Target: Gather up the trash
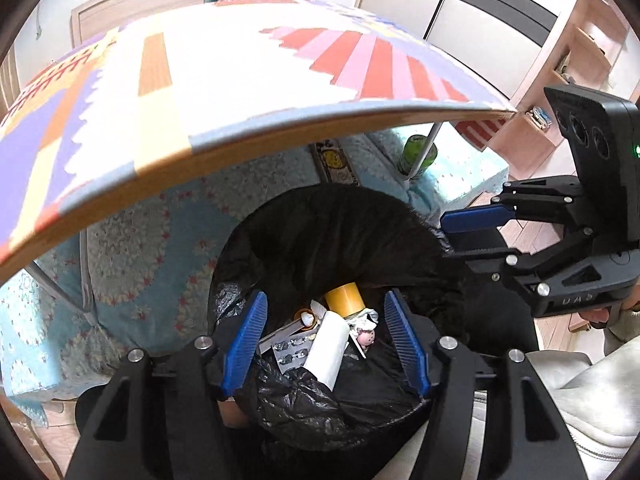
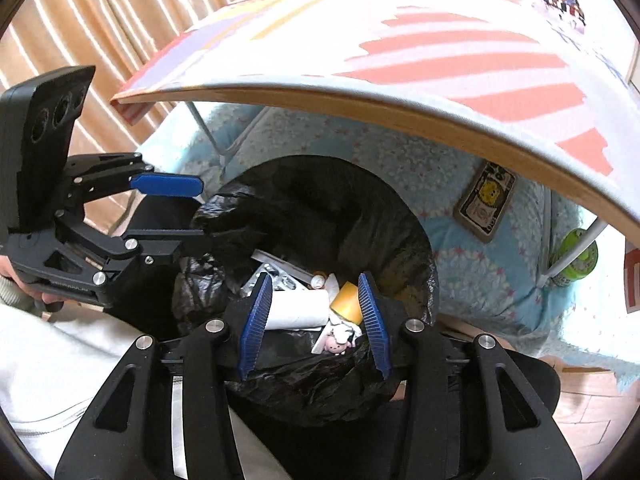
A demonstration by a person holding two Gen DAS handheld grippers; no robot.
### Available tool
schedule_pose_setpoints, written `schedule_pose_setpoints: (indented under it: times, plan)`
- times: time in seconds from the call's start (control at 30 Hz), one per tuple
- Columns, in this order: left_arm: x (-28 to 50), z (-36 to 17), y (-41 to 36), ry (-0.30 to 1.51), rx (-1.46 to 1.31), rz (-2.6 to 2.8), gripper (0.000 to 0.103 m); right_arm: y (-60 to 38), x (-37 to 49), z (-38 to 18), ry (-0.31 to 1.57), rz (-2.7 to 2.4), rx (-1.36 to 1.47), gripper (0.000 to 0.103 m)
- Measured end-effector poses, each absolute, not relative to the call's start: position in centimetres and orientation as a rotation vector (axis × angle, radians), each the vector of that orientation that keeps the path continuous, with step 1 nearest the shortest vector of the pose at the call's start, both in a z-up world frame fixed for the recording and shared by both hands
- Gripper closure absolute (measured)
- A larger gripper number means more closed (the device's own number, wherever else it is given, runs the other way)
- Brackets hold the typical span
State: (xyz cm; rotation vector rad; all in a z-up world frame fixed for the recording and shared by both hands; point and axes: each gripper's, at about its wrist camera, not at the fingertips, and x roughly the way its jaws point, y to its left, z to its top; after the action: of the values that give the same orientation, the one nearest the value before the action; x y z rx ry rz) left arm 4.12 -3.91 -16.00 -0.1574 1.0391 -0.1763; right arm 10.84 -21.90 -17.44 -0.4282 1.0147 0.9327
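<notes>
Left wrist: trash in bin bag below, both grippers' jaws apart, empty

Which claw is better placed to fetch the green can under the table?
The right claw, probably. It is open and empty, and the green can stands on its side of the trash bin; the left claw is farther.

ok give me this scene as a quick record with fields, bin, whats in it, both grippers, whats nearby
bin: round bin lined with a black plastic bag, under the table edge
contents: white paper roll, yellow tape roll, silver blister pack, small pink pig toy
left gripper: open, empty, above the bin
right gripper: open, empty, above the bin
nearby: patterned foam-topped table, green can on the blue floral quilt
</notes>
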Motion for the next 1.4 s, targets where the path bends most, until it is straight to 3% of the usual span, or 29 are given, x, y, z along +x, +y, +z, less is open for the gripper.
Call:
schedule_pose_setpoints:
  times: [0.17, 0.23, 0.4, 0.8, 1.4]
  plan:
    - [3.5, -14.3, -4.1, 1.027, -0.159, -0.191, 0.044, -22.2, 9.4, -16.1, 1.002, 0.961, -0.435, 0.051]
    - [3.0, -13.5, -4.4, 1.021, -0.159, -0.203, 0.036, -22.4, 9.0, -15.6, 1.002, 0.964, -0.444, 0.039]
    - [1.8, -11.6, -5.1, 1.006, -0.127, -0.233, 0.024, -22.8, 7.9, -14.7, 1.035, 0.975, -0.474, 0.026]
    - [0.0, -8.0, -6.7, 0.960, -0.083, -0.300, 0.020, -23.9, 6.1, -12.1, 1.035, 0.980, -0.446, 0.021]
    - [0.1, -7.8, -7.5, 0.957, -0.088, -0.312, 0.020, -24.2, 5.4, -10.9, 1.005, 0.985, -0.451, 0.021]
